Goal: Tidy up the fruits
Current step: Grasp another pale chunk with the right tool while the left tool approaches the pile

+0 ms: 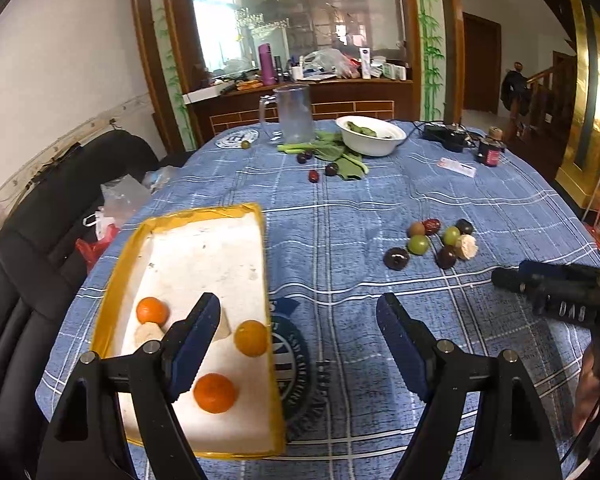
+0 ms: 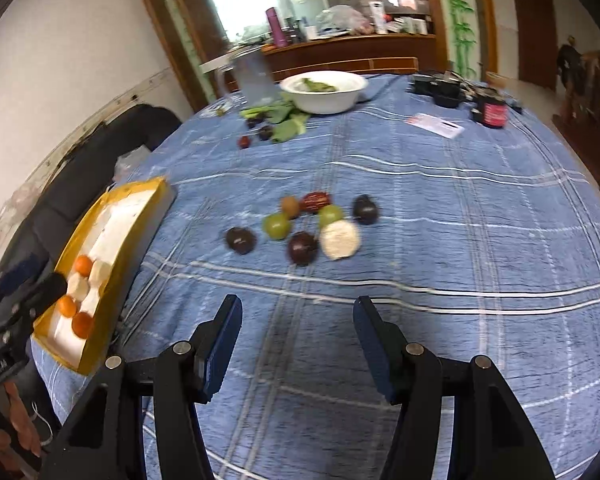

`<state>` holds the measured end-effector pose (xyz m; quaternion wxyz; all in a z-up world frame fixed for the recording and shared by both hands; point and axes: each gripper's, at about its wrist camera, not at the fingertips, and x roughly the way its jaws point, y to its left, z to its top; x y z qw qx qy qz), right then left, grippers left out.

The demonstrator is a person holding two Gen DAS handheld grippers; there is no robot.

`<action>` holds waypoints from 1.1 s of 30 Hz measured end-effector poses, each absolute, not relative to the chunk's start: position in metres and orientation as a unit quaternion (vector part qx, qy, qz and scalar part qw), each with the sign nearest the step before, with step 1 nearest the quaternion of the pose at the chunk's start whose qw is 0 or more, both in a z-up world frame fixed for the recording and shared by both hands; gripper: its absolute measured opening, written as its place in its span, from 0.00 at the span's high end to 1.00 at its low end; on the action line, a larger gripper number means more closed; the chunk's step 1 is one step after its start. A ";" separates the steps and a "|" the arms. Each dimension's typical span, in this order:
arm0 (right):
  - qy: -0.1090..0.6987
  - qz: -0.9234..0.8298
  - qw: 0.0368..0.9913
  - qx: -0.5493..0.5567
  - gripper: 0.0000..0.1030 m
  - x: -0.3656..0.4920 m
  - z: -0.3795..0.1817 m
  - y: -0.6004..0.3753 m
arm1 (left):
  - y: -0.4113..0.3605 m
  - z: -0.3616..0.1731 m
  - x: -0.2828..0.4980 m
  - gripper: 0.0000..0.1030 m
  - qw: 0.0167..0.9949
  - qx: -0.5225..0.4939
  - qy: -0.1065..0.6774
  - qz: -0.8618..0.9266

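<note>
- Here the landmark is the tray (image 1: 204,264), a white foam box with yellow edging lying on the blue checked desk (image 1: 380,200) at its left side.
- Inside the tray sit three oranges (image 1: 214,393) and a couple of pale pieces I cannot identify.
- Right of the tray, well apart from it, lies a loose cluster of fruits (image 2: 300,220): two green ones, several dark ones, a red one, a brownish one and a pale round lump.
- Farther from the tray, near the white bowl (image 1: 370,135) and leafy greens, a few more small dark and red fruits rest on the cloth.
- The left gripper (image 1: 300,344) hangs released, jaws wide apart and empty, one finger over the tray's near end, the other over bare cloth beside it.
- The right gripper (image 2: 296,344) is also released and empty, jaws apart over bare cloth.
- The deciding relation: the cluster lies straight ahead of the right gripper, just past its fingertips, but off to the right and farther away for the left one.
- So the right hand looks nearer for the next pick, with the tray waiting to its left.
- The fruits are roundish, so no long axis matters much; the crowding does, since neighbours touch.
</note>
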<state>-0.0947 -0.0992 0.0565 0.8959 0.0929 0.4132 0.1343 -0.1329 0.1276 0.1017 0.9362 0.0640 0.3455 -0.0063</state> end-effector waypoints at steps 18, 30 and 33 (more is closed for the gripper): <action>0.375 0.111 0.916 0.090 0.40 -0.016 0.068 -0.123 | 0.102 0.079 -0.107 0.18 0.922 0.048 0.382 -0.042; 0.404 0.090 0.906 0.086 0.42 -0.010 0.052 -0.145 | 0.076 0.051 -0.071 0.19 0.899 0.009 0.431 -0.080; 0.410 0.123 0.899 0.088 0.44 -0.012 0.050 -0.136 | 0.072 0.049 -0.065 0.19 0.897 0.012 0.435 -0.080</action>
